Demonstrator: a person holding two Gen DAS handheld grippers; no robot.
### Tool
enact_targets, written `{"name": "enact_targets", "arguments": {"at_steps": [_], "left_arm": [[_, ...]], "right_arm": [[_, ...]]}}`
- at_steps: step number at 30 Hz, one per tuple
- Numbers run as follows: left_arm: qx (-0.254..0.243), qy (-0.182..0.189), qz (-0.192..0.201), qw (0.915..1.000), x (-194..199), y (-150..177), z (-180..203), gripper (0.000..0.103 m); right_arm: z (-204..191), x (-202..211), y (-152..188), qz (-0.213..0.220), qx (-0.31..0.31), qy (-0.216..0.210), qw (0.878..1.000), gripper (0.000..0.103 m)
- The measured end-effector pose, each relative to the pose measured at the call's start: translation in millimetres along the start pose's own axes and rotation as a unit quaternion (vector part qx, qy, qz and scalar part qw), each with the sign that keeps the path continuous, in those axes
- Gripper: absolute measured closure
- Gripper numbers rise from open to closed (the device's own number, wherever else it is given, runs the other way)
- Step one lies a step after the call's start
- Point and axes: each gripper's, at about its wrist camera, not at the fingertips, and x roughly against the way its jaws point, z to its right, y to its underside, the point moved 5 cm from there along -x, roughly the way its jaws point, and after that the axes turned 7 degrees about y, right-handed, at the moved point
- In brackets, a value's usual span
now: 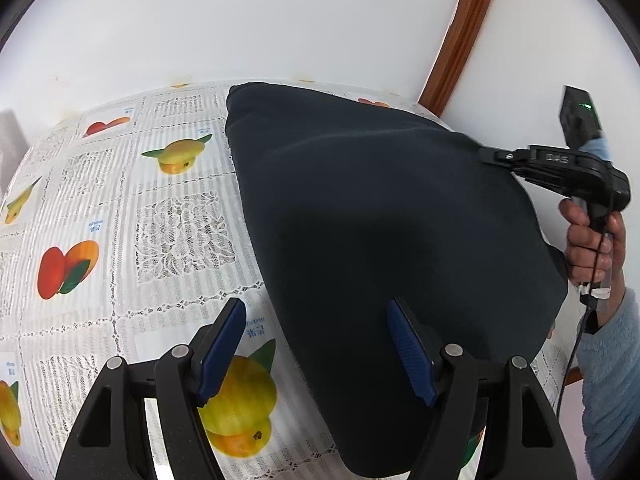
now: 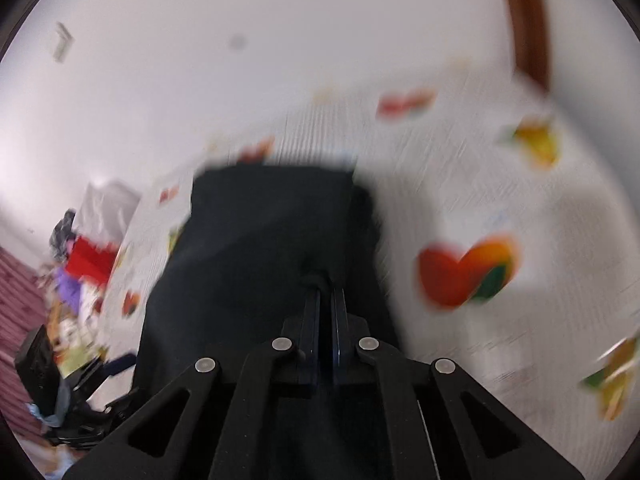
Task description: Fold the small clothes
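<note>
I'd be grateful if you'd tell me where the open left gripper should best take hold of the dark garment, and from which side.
Probably the near edge of the dark garment, approached from the tablecloth side. The left gripper already straddles that edge, one finger over cloth, one over fabric. The right gripper pinches the far corner, lifting it taut.

Black gripper (image 1: 316, 354) frames, ribbed blue pads (image 1: 410, 354), silver screws; bare hand (image 1: 592, 244), fuzzy light-blue sleeve (image 1: 610, 380), black cable (image 1: 570, 364).
</note>
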Motion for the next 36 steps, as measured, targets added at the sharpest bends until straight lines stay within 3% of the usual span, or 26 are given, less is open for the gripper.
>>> {"name": "enact_targets", "arguments": {"at_steps": [4, 7, 11, 13, 14, 15, 17, 18, 19, 20, 21, 26, 29, 32, 34, 36], "left_arm": [[0.001, -0.001, 0.002, 1.0, 3, 2, 2, 0.032], [0.004, 0.004, 0.006, 1.0, 10, 7, 2, 0.032], [0.005, 0.011, 0.012, 0.9999, 19, 14, 2, 0.032], [0.005, 0.01, 0.013, 0.9999, 22, 16, 3, 0.032], [0.006, 0.009, 0.014, 0.9998, 24, 17, 4, 0.032], [0.006, 0.008, 0.014, 0.9999, 25, 18, 5, 0.032], [0.007, 0.006, 0.015, 0.9998, 27, 19, 6, 0.032], [0.006, 0.005, 0.016, 0.9998, 29, 20, 7, 0.032], [0.005, 0.004, 0.017, 0.9998, 32, 23, 8, 0.032], [0.006, 0.003, 0.017, 0.9998, 33, 23, 8, 0.032], [0.007, 0.003, 0.018, 0.9998, 34, 24, 8, 0.032], [0.004, -0.002, 0.021, 0.9998, 44, 31, 8, 0.032], [0.003, -0.001, 0.021, 0.9998, 51, 40, 7, 0.032], [-0.006, 0.009, 0.018, 0.9998, 58, 52, 9, 0.032], [-0.02, 0.011, 0.009, 0.9997, 61, 65, 13, 0.033], [-0.035, 0.013, 0.001, 0.9993, 60, 78, 18, 0.033]], "right_arm": [[-2, 1, 9, 0.0, 0.027, 0.033, 0.999, 0.099], [5, 9, 12, 0.02, 0.038, 0.104, 0.994, 0.097], [14, 26, 25, 0.003, 0.002, 0.06, 0.998, 0.092], [10, 31, 31, 0.005, 0.0, 0.048, 0.999, 0.074], [6, 33, 34, 0.011, -0.002, 0.038, 0.999, 0.056], [2, 33, 37, 0.014, -0.002, 0.031, 0.999, 0.05], [-3, 23, 42, 0.006, -0.006, 0.029, 1.0, 0.051], [-4, 17, 44, -0.001, -0.009, 0.035, 0.999, 0.058], [-4, 13, 46, -0.005, -0.01, 0.036, 0.999, 0.067], [-4, 6, 49, -0.01, -0.008, 0.037, 0.999, 0.096], [-2, 5, 51, -0.005, -0.007, 0.039, 0.999, 0.099], [10, 22, 58, 0.031, -0.026, 0.063, 0.997, 0.1], [12, 47, 65, 0.055, -0.007, 0.116, 0.992, 0.099], [17, 72, 83, 0.062, 0.001, 0.121, 0.991, 0.095], [23, 87, 100, 0.059, 0.0, 0.123, 0.991, 0.088], [30, 100, 119, 0.057, 0.007, 0.14, 0.989, 0.068]]}}
